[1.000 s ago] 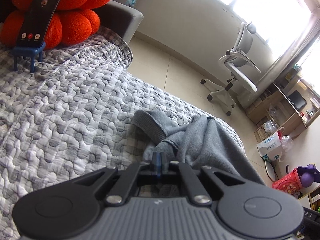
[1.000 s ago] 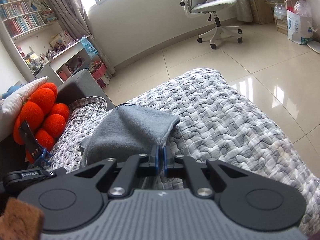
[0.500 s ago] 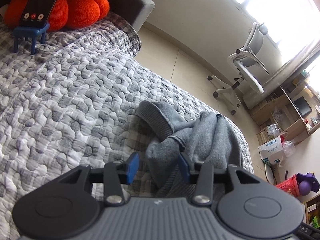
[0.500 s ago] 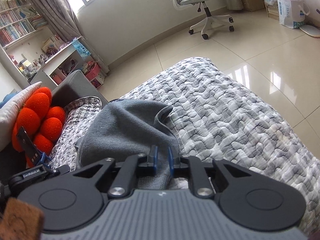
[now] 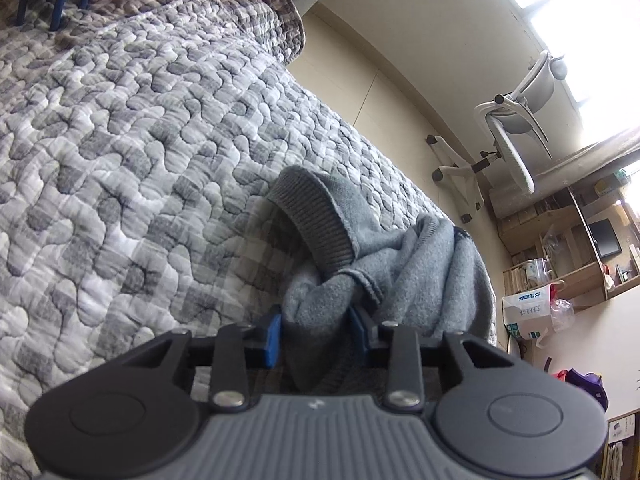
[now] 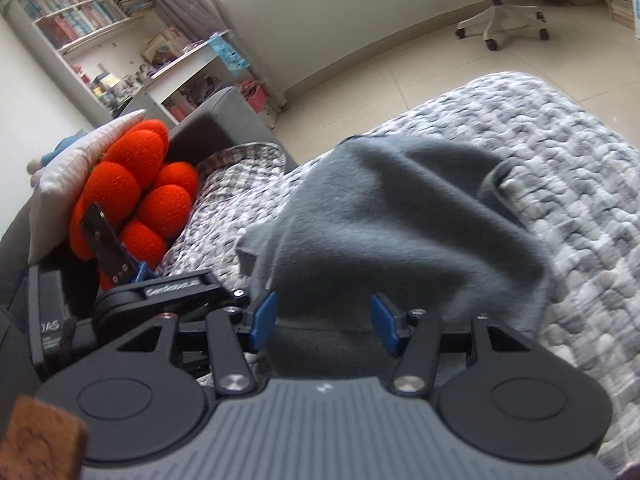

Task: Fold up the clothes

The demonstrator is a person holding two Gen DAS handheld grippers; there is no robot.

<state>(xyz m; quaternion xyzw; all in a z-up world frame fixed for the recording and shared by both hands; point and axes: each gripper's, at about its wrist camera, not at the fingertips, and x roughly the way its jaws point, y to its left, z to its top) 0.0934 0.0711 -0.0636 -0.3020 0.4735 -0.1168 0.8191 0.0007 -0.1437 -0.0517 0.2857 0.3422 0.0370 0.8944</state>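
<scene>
- The grey sweatshirt (image 5: 424, 264) lies bunched on the quilted grey-and-white bedspread (image 5: 132, 152), near the edge of the bed that faces the office chair (image 5: 512, 136).
- In the left wrist view its long axis runs from the near foreground away toward the bed's far edge; a ribbed cuff (image 5: 316, 220) opens up and to the left, and the body slopes off to the right.
- In the right wrist view the sweatshirt (image 6: 404, 224) is a broad smooth mound, stretching from the tool away toward the floor side, with a dark fold at its right.
- The left tool (image 5: 318, 334) is partly open, its jaws having just been closing; a roll of grey fabric sits between the blue pads (image 5: 274, 334), touching or nearly touching them on both sides.
- The right tool (image 6: 324, 322) stands about half open, its jaws having just been opening; the blue pads (image 6: 264, 320) are apart from the cloth between them, holding nothing.
- An orange cushion (image 6: 136, 200) sits at the head of the bed.
</scene>
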